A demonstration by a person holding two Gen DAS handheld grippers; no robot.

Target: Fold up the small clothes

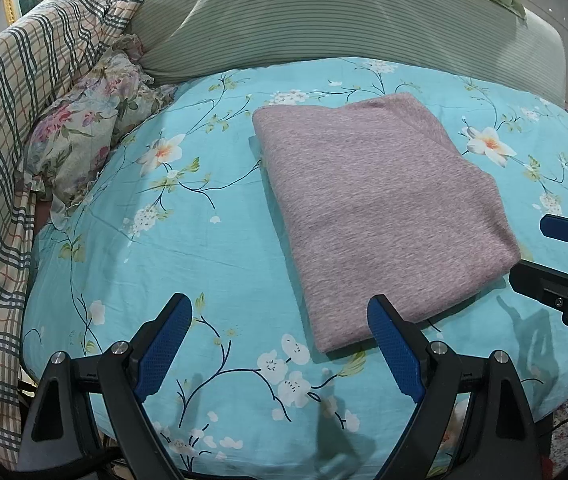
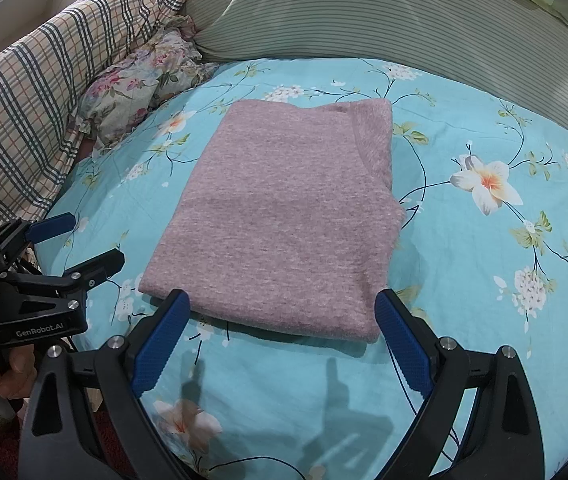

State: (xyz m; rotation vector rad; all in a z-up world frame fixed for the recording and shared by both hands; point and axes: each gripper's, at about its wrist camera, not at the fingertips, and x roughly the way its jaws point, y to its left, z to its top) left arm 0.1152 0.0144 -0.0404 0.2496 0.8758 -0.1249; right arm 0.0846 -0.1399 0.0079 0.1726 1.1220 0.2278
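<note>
Fingers (image 1: pixel 393 354) of left gripper (image 1: pixel 280 350) spread wide, empty, near edge of folded mauve heathered knit garment (image 1: pixel 375 216). Right gripper (image 2: pixel 282 346) likewise splayed, holding nothing. Garment flat, rectangular, soft-textured, on turquoise floral bed sheet (image 1: pixel 132 256).

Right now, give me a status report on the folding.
Left gripper open, right gripper open, both empty. Pink garment folded flat on floral sheet. Nothing in the way.

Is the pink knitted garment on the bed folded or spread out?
Folded. The pink knitted garment lies as a compact rectangle on the turquoise floral bedsheet, with stacked layers visible along its near edge.
</note>
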